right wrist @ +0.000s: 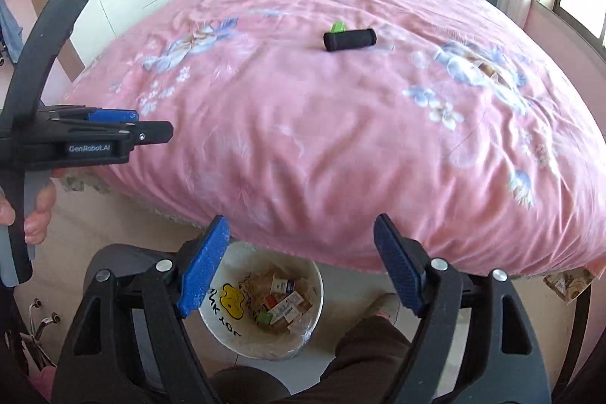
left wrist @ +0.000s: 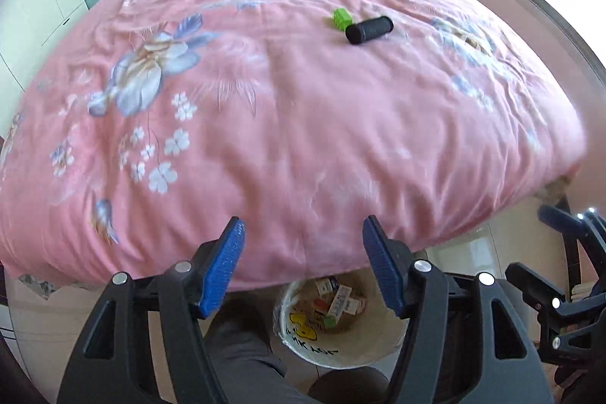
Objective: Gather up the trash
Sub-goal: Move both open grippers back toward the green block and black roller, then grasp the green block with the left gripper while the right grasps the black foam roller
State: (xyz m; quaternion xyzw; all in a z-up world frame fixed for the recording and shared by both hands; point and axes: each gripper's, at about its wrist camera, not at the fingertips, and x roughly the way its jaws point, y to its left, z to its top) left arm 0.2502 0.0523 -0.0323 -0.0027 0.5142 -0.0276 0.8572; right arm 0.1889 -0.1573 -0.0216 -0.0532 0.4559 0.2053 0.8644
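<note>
Nearest us, white trash bin [right wrist: 261,298] sits on the floor against the bed's foot edge, already holding small cartons, handy for drops. We hold left gripper [left wrist: 303,267] and right gripper [right wrist: 301,264] above it, jaws spread wide, nothing between them. Bare pink quilt [left wrist: 303,139] ahead, open room to reach. Far out mid-bed: black cylinder [left wrist: 369,30] touching green box [left wrist: 341,19], probably next trash.

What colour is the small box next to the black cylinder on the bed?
Bright green box, clearest in the left wrist view, beside the black cylinder.
</note>
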